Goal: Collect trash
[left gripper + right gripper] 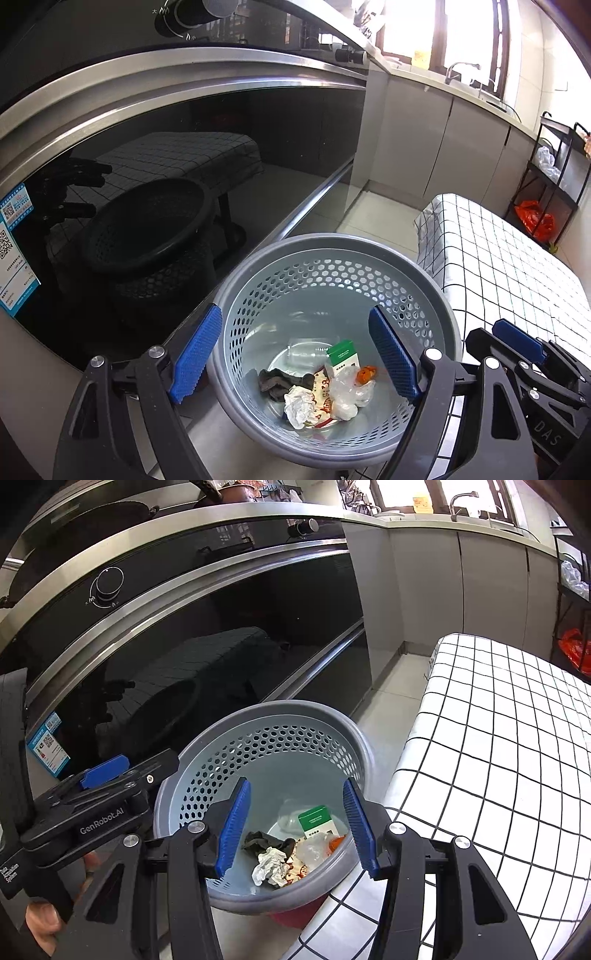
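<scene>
Grey basket (334,247) sits directly below both your grippers, left gripper (295,354) and right gripper (297,825) released and empty, neither seemingly nearer the trash (321,387).

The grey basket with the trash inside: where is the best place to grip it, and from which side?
Grip the grey basket by its rolled rim, from above, one finger inside and one outside. The near rim seems best: it is bare and closest to both open grippers, and the perforated wall tapers downward.
</scene>
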Demonstrator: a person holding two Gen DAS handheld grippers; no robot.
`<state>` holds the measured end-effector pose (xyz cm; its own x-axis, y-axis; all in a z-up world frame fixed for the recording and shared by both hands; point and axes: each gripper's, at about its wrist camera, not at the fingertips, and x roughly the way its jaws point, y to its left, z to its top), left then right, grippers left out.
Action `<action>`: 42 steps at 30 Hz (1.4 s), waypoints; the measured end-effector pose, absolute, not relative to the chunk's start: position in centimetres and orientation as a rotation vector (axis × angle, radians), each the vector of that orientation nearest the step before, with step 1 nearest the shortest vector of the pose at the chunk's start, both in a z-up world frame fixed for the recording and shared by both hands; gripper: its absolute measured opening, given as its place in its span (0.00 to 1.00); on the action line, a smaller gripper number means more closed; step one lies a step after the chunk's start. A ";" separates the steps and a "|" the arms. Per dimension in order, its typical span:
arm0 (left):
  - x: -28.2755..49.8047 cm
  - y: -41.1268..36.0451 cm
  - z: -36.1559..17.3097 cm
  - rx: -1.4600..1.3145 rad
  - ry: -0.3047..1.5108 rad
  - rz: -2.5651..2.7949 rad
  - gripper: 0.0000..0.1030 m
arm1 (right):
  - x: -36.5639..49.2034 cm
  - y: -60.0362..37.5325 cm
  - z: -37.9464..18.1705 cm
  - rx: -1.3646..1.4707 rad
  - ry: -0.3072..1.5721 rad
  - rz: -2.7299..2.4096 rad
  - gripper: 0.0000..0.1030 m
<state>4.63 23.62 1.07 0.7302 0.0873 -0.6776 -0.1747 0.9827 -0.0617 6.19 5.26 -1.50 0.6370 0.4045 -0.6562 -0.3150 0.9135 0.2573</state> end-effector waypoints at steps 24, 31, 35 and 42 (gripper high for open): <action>4.2 23.3 0.9 -0.110 0.740 0.141 0.87 | 5.3 4.9 -1.3 0.102 0.765 0.277 0.69; 4.1 23.4 0.9 -0.114 0.742 0.138 0.89 | 5.3 5.0 -1.3 0.100 0.772 0.267 0.69; 4.1 23.5 1.0 -0.119 0.739 0.138 0.91 | 5.4 5.1 -1.4 0.098 0.772 0.264 0.69; 4.1 23.5 1.0 -0.108 0.736 0.152 0.93 | 5.3 4.9 -1.6 0.101 0.773 0.256 0.69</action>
